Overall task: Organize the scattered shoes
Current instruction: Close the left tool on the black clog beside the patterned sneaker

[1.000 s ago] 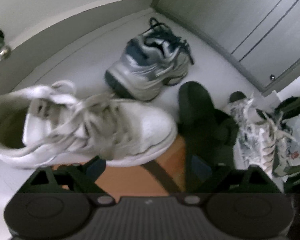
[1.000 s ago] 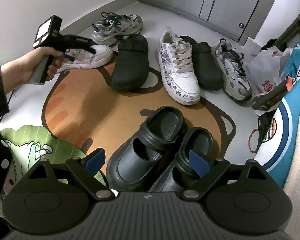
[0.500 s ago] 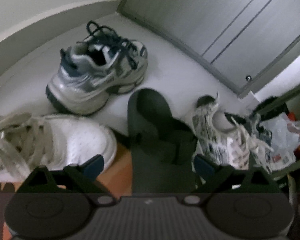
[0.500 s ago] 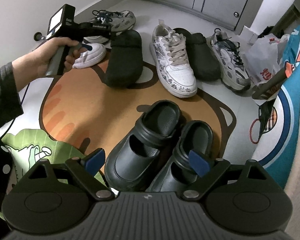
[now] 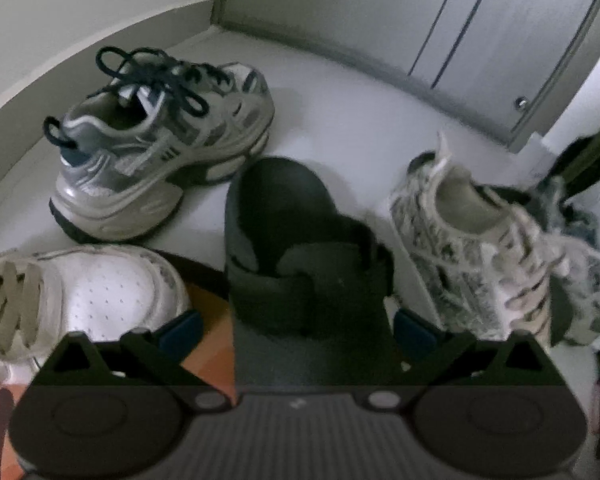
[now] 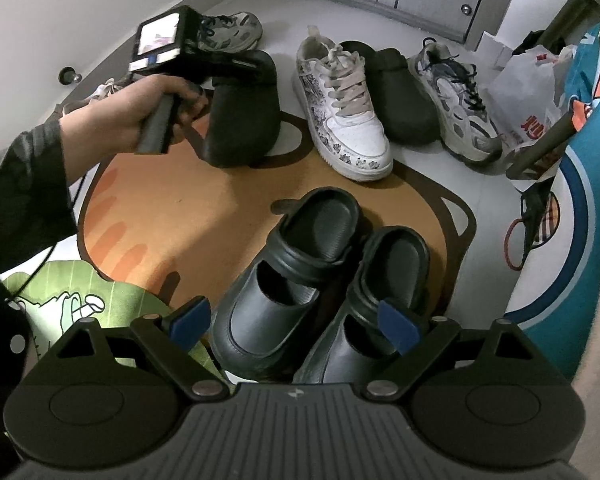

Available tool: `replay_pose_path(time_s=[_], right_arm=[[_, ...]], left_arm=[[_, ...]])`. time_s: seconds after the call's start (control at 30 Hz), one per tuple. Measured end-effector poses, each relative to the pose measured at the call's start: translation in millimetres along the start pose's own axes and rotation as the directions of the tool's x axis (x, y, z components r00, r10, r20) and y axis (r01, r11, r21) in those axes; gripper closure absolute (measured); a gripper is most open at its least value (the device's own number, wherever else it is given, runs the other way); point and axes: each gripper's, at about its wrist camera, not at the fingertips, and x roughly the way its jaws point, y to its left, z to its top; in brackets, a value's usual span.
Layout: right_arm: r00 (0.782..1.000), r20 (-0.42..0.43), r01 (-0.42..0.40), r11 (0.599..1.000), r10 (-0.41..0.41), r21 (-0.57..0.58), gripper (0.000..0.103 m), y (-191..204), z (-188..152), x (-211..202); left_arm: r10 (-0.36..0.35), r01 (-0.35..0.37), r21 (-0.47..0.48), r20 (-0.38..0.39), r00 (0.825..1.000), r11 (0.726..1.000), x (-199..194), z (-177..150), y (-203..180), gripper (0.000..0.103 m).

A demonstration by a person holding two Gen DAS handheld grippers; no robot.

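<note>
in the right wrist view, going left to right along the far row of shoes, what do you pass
grey running shoe with dark laces → dark slipper on the rug edge → white printed sneaker → second dark slipper → second grey running shoe → white plastic bag

- The pair of black clogs is showing a smooth, slightly glossy rubbery skin.
- The dark slipper is looking matt and soft, like felt or suede.
- The silver running shoe is gleaming with shiny synthetic panels and mesh.
- The white sneaker toe is showing smooth perforated leather.
- The orange mat is looking matt and flat.
- The plastic bag is crinkling, thin and shiny.
</note>
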Motion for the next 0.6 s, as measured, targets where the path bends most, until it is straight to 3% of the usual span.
replay_pose_path(time_s=[0.17, 0.43, 0.6], right_arm=[[1.0, -0.005, -0.01, 1.0, 0.01, 0.009, 0.009, 1, 0, 0], [0.999, -0.012, -0.036, 0.999, 0.036, 0.01, 0.009, 5, -1, 1], [0.999, -0.016, -0.035, 0.999, 0.035, 0.012, 0.009, 4, -2, 2]], left_arm=[[0.045, -0.045, 0.022, -0.007, 0.999, 0.999, 11, 4, -17, 0.001], [0.029, -0.032, -0.086, -0.036, 0.999, 0.996, 32, 16, -4, 0.0], [0.012, -0.012, 0.011, -0.032, 0.999, 1.0, 31, 19, -6, 0.009]])
